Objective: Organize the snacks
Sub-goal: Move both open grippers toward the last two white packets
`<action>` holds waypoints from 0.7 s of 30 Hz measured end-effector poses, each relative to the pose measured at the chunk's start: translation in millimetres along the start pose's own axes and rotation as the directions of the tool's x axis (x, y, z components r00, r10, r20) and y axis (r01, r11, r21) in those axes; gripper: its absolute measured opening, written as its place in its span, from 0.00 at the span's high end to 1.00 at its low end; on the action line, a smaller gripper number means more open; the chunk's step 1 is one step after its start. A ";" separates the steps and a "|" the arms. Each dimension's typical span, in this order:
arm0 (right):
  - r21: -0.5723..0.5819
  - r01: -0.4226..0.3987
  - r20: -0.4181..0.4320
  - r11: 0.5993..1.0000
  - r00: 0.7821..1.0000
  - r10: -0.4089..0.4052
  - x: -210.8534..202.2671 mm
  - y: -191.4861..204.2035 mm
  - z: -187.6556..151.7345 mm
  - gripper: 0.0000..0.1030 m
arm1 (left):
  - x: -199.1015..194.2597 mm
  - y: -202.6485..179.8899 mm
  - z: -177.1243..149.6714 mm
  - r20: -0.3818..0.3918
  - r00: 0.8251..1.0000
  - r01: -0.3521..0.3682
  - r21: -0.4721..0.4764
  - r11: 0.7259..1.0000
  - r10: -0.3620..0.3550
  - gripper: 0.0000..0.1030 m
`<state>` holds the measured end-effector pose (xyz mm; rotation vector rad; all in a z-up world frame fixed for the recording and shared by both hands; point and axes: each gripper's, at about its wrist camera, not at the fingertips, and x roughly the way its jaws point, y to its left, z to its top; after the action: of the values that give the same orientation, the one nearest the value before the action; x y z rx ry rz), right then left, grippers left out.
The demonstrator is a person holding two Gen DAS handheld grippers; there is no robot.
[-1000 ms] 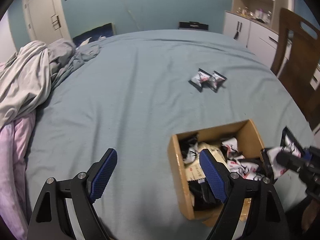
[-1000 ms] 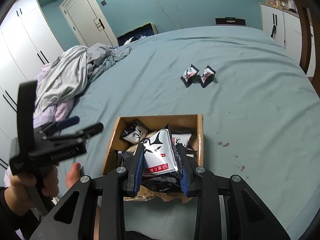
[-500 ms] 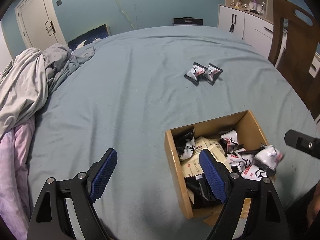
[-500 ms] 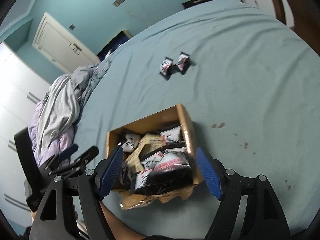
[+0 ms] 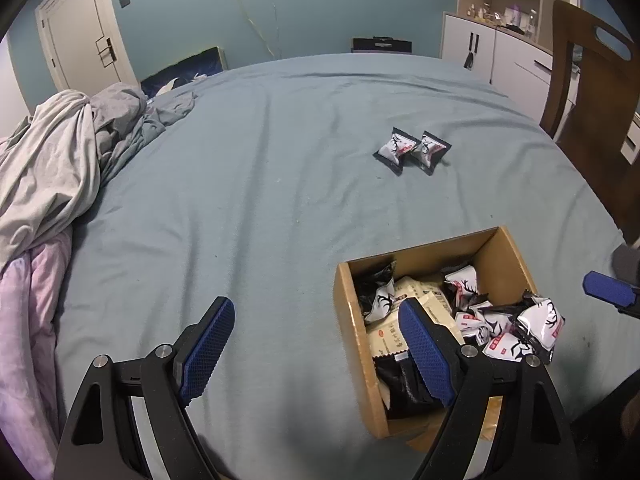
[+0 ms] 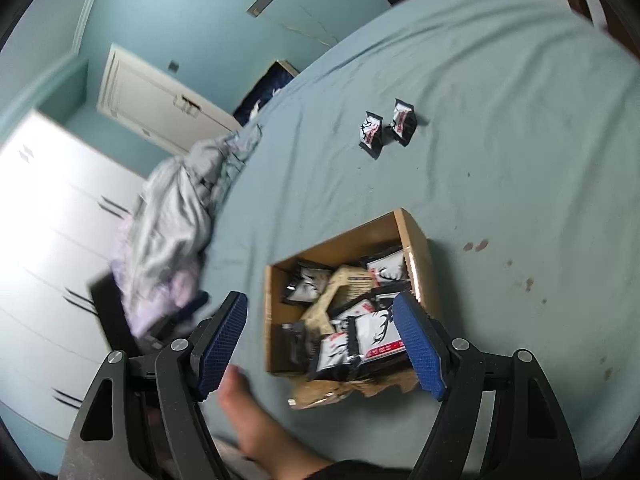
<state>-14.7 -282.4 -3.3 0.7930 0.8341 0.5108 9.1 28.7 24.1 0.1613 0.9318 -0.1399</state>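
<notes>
A cardboard box (image 5: pixel 504 252) (image 6: pixel 418 240) sits on the blue bedsheet, holding several black-and-white snack packets (image 5: pixel 536 330) (image 6: pixel 376 340). Two more snack packets (image 5: pixel 412 150) (image 6: pixel 386 126) lie side by side on the sheet beyond the box. My left gripper (image 5: pixel 320 346) is open and empty, its right finger over the box's near left part. My right gripper (image 6: pixel 324 346) is open and empty above the box's near edge; one blue pad of it shows at the right edge of the left wrist view (image 5: pixel 608 288).
A heap of grey and pink bedding (image 5: pixel 52 176) (image 6: pixel 172 216) lies at the left of the bed. A wooden chair (image 5: pixel 592 92) stands at the right. White cabinets (image 5: pixel 500 52) and a door (image 5: pixel 76 36) line the far wall. My bare foot (image 6: pixel 256 420) rests near the box.
My right gripper opened and dropped its snack packet into the box, then pulled back and tilted. The left gripper stayed open and nearly still.
</notes>
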 end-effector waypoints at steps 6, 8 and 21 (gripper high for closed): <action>0.091 -0.072 -0.025 0.993 0.997 0.074 2.2 -19.6 9.5 0.27 | 4.0 0.6 1.7 -0.017 1.000 0.014 0.001 1.000 -0.014 0.17; 0.104 -0.032 -0.001 0.994 0.999 0.032 1.0 -23.3 15.6 0.27 | 5.7 1.1 3.1 -0.024 0.999 0.020 -0.003 1.000 -0.020 0.17; 0.009 0.333 0.033 0.943 0.942 -0.333 20.7 -25.0 82.0 0.27 | 15.1 1.5 11.9 -0.057 0.996 0.069 -0.004 0.998 -0.070 0.17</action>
<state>66.0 -317.6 2.1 0.6434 0.9159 0.1939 27.7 27.0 19.0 0.1319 0.9949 -0.1997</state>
